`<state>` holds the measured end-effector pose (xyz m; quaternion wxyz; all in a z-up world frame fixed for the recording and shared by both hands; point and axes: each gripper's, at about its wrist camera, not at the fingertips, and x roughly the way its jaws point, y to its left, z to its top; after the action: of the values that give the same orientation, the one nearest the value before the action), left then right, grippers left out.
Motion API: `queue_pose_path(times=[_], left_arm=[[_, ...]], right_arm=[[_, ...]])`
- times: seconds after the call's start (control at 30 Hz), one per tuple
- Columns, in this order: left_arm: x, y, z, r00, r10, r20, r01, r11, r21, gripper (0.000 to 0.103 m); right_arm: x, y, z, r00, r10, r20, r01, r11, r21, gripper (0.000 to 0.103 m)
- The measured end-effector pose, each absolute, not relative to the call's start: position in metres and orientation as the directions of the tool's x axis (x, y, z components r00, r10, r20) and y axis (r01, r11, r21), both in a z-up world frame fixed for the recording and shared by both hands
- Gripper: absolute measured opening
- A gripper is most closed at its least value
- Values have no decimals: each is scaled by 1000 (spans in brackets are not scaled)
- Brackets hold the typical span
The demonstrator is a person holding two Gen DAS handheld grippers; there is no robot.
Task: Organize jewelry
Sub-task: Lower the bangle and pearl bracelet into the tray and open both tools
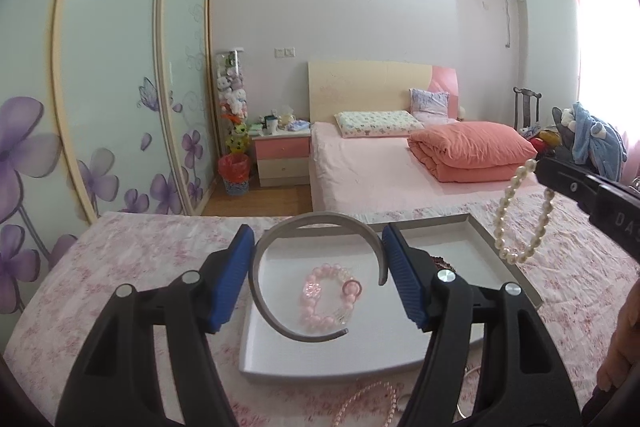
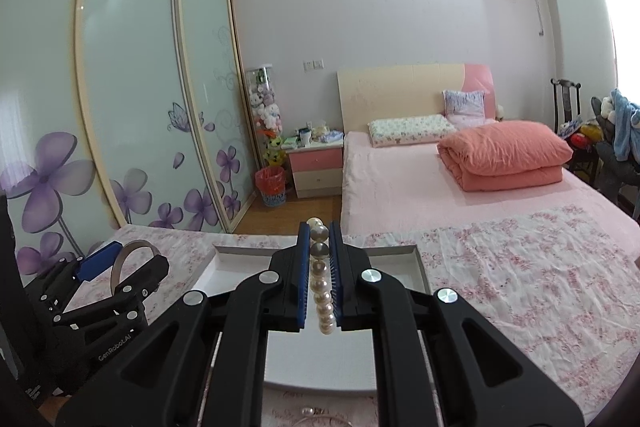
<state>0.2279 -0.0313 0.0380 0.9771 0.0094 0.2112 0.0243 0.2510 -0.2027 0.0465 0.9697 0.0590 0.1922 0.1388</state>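
Observation:
My left gripper (image 1: 318,239) is shut on a grey open bangle (image 1: 280,247), its two blue pads pressing the bangle's sides, held above a white tray (image 1: 472,255). A pink bead bracelet (image 1: 330,297) lies in the tray below it. My right gripper (image 2: 320,247) is shut on a white pearl bracelet (image 2: 322,283), which hangs in a loop over the tray's right side in the left wrist view (image 1: 520,215). The left gripper with the bangle shows at the left of the right wrist view (image 2: 120,259).
The tray (image 2: 416,259) sits on a pink floral cloth (image 2: 520,267). A pink bead strand (image 1: 368,403) lies on the cloth in front of the tray. A bed (image 1: 380,167), nightstand (image 1: 282,157) and wardrobe (image 1: 100,87) stand beyond.

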Motion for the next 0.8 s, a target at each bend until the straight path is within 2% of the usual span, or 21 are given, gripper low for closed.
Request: queue_pose_path(times=[0.4, 0.73, 0.8], left_arm=[[293, -33, -8, 856, 44, -516, -35, 999, 27, 64], [318, -22, -32, 808, 25, -588, -35, 999, -6, 65], [322, -19, -37, 796, 21, -605, -37, 999, -13, 65]], right_arm=[[314, -195, 0, 822, 294, -488, -224, 954, 197, 10], [328, -195, -20, 783, 293, -549, -203, 954, 220, 11], [329, -196, -24, 775, 292, -560, -196, 954, 227, 15]])
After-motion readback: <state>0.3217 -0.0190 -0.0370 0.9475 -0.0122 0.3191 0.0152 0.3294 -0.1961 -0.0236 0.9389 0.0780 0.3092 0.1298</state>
